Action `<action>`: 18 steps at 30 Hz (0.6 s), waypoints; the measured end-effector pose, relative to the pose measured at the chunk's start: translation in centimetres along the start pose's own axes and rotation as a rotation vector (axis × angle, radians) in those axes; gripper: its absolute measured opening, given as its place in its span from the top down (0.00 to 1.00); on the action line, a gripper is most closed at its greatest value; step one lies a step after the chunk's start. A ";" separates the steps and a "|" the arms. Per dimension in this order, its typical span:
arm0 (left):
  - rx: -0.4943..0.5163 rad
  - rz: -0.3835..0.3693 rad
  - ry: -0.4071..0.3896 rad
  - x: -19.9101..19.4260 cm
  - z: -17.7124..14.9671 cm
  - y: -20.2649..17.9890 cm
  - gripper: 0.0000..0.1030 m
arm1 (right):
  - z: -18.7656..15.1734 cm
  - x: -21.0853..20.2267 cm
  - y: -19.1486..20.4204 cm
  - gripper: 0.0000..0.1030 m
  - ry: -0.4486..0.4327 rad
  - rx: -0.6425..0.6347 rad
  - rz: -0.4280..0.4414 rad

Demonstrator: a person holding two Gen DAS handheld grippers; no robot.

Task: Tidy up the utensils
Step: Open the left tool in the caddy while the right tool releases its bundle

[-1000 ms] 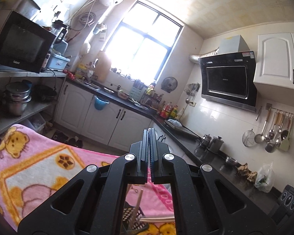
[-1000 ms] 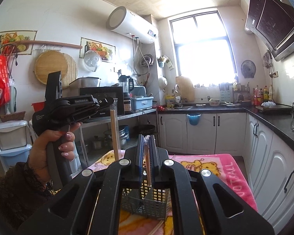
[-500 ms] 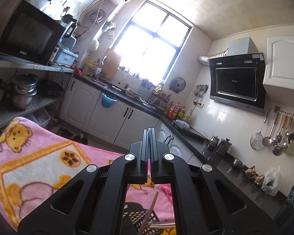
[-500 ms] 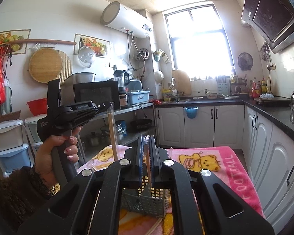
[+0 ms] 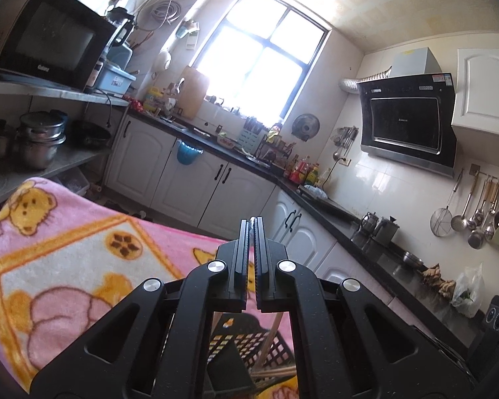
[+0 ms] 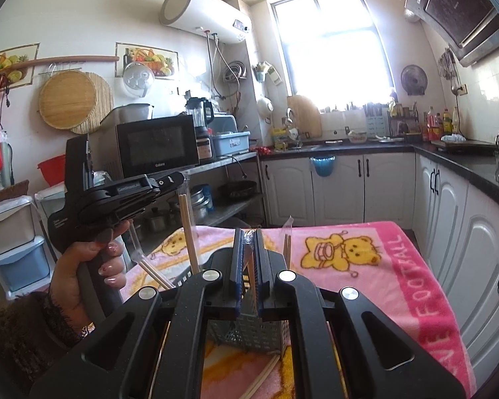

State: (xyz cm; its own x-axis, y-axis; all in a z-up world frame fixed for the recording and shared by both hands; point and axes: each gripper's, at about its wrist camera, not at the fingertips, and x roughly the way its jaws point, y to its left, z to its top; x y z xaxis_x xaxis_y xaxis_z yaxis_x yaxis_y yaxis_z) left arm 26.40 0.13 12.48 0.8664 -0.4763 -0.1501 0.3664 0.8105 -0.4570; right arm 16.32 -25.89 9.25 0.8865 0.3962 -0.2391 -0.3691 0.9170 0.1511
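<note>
Right tongs (image 6: 248, 259) are pinching a wrapped chopstick (image 6: 251, 277) above the grey basket (image 6: 249, 332); left tongs (image 6: 179, 177) are gripping another chopstick (image 6: 188, 232) upright.

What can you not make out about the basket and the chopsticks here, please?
- Basket compartments and contents: right wrist view, covered by the right gripper; left wrist view, by the left gripper.
- Lower end of the chopstick hanging from the left gripper: right wrist view, behind the right gripper's body.
- Loose chopstick on the blanket: right wrist view, cut off by the bottom edge.
</note>
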 end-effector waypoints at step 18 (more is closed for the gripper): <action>-0.044 0.044 0.099 -3.3 -2.2 1.4 0.43 | -2.0 -0.5 -1.1 0.57 0.075 0.037 -0.052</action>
State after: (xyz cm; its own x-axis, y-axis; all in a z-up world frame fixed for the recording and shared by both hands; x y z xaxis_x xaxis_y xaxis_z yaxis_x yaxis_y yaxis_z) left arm 23.36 2.10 10.38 0.8428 -0.4735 -0.2559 0.3115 0.8168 -0.4857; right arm 15.76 -27.00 7.23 0.8800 0.3521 -0.3187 -0.3116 0.9345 0.1720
